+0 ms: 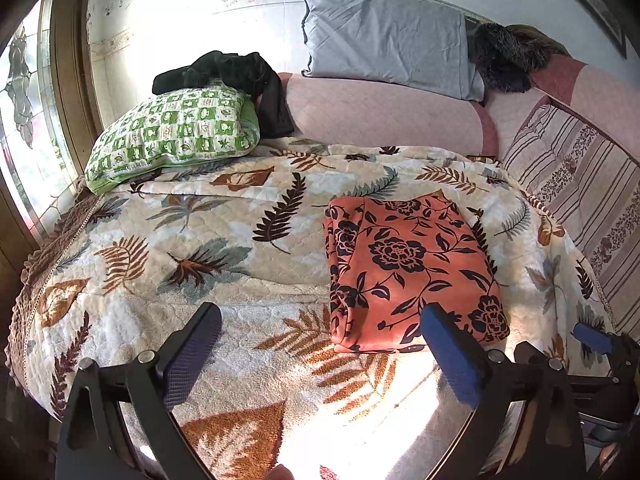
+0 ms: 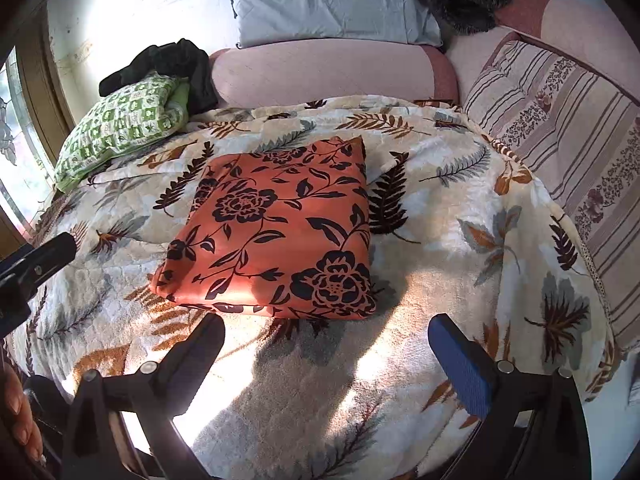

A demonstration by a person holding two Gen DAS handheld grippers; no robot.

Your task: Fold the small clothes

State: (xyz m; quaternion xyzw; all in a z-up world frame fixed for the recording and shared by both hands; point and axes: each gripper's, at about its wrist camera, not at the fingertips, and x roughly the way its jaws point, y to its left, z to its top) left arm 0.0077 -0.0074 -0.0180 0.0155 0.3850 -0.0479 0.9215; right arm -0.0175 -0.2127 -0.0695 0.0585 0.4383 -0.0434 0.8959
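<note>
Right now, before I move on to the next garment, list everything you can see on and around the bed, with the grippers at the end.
Folded floral garment: one, orange with black flowers, flat on the blanket, touching neither gripper.
Leaf-print blanket: one, cream with brown and grey leaves, covering the bed.
Checked pillow: one, green and white, far left by the window.
Dark clothing: one heap, black, on the checked pillow.
Pink bolster: one, across the head of the bed.
Grey pillow: one, leaning on the wall.
Striped cushion: one, pink-brown, right side.
Furry item: one, dark, far right corner.
Left gripper: jaws open, empty.
Right gripper: jaws open, empty.
</note>
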